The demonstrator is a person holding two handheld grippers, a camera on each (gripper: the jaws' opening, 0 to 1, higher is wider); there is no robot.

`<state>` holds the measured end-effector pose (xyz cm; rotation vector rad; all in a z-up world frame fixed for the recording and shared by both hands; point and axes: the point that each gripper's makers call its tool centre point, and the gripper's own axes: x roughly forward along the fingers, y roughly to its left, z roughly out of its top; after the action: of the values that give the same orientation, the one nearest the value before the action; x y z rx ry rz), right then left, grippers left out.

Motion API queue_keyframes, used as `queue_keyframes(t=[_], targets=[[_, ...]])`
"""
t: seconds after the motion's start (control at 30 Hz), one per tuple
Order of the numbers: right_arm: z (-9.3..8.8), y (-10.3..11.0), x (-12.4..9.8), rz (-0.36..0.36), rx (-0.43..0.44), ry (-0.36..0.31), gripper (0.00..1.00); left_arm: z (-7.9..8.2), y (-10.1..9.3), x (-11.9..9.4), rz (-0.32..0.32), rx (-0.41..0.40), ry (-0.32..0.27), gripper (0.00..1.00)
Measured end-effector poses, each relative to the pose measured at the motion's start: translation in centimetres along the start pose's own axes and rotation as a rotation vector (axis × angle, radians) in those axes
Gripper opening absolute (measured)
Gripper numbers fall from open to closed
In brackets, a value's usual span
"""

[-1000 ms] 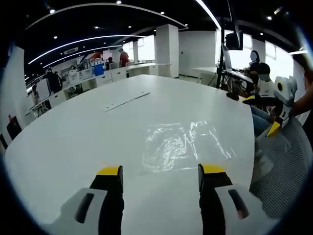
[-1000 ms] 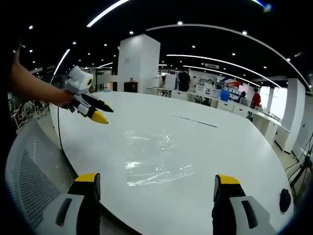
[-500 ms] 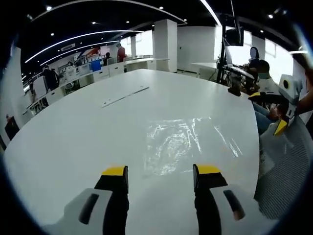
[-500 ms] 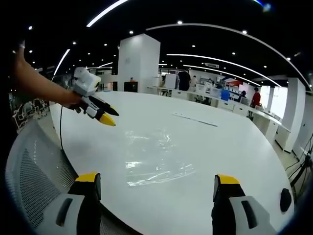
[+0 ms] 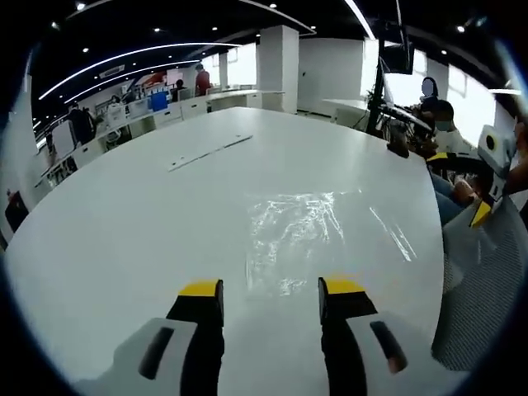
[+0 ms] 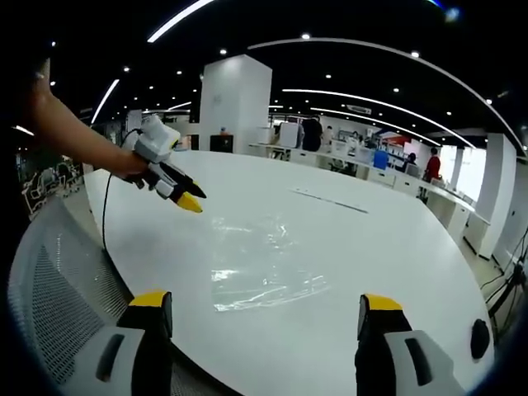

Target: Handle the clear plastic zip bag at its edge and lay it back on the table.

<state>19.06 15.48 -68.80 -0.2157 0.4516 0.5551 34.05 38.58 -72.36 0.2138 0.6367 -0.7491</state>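
Observation:
The clear plastic zip bag (image 5: 307,235) lies flat and crinkled on the white round table (image 5: 124,214). My left gripper (image 5: 272,289) hangs open just short of the bag's near edge, nothing between its yellow tips. In the right gripper view the same bag (image 6: 257,262) rests ahead of my right gripper (image 6: 264,301), whose jaws stand wide open above the table's near rim. A hand holds the left gripper (image 6: 194,202) over the table at the bag's left corner. The right gripper (image 5: 459,186) appears at the far right, off the table's edge.
A thin pale strip (image 5: 210,153) lies farther back on the table. A grey mesh chair (image 6: 58,280) sits beside the table edge, and a small black round object (image 6: 478,338) lies near the right rim. People and desks fill the office behind.
My left gripper has moved forward and down toward the bag's near edge, and its jaws have drawn slightly closer together. The bag and the right gripper have stayed put.

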Motion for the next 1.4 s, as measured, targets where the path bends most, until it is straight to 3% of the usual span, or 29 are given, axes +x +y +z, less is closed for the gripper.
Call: queue_keyframes(t=[0.97, 1.4], targets=[[-0.3, -0.3, 0.1, -0.014, 0.008, 0.016, 0.9, -0.5, 1.4, 3.0, -0.017, -0.015, 0.064, 0.29], [-0.5, -0.2, 0.1, -0.012, 0.007, 0.028, 0.88, -1.5, 1.6, 3.8, -0.025, -0.016, 0.122, 0.24]])
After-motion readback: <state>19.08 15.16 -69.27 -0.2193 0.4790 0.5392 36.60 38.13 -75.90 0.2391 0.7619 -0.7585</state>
